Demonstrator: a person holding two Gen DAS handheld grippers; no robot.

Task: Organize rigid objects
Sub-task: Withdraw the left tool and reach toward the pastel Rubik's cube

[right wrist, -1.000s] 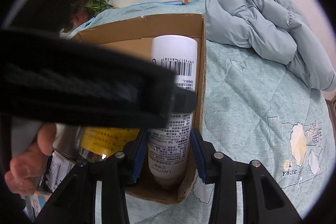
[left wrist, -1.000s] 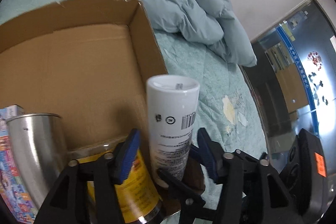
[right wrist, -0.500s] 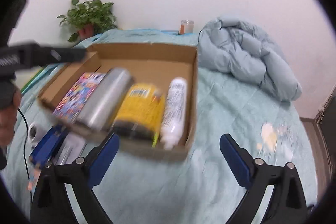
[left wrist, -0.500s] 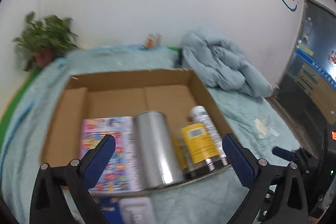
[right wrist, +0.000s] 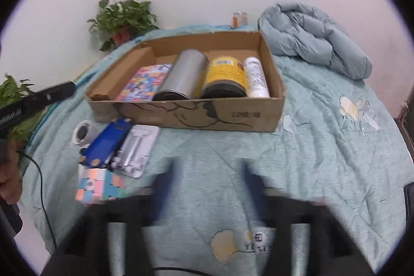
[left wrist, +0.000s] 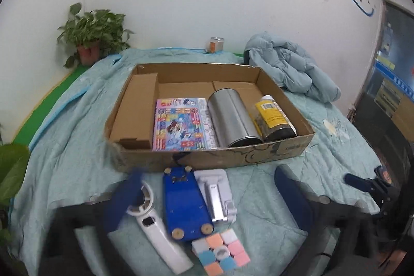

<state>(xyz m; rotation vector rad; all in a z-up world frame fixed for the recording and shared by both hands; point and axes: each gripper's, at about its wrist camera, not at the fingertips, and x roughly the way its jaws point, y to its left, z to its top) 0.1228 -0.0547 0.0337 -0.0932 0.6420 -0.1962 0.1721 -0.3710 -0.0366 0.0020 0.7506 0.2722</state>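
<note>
An open cardboard box point(left wrist: 233, 154) point(right wrist: 233, 115) sits on the bed. Side by side in it lie a colourful book point(left wrist: 181, 126), a steel canister point(left wrist: 230, 118), a yellow can point(right wrist: 225, 76) and a white bottle point(right wrist: 256, 79). In front of the box lie a white hand fan point(left wrist: 152, 221), a blue toy car point(left wrist: 183, 203), a white stand point(left wrist: 217, 195) and a pastel cube point(left wrist: 222, 255). My left gripper point(left wrist: 208, 172) hangs over these items, jaws wide and closing slightly, gripping nothing. My right gripper point(right wrist: 209, 167) is over bare quilt, jaws opening, nothing between them.
A crumpled blue-grey jacket point(left wrist: 289, 69) lies right of the box. At the wall stand a potted plant point(left wrist: 93, 35) and a small jar point(left wrist: 216, 44). A dark doorway point(left wrist: 388, 95) is at the far right. A hand point(right wrist: 7, 172) holds the left tool.
Both grippers let go of the upright white bottle, opened wide and pulled back from the box. The bottle now lies in the box beside the yellow can.
</note>
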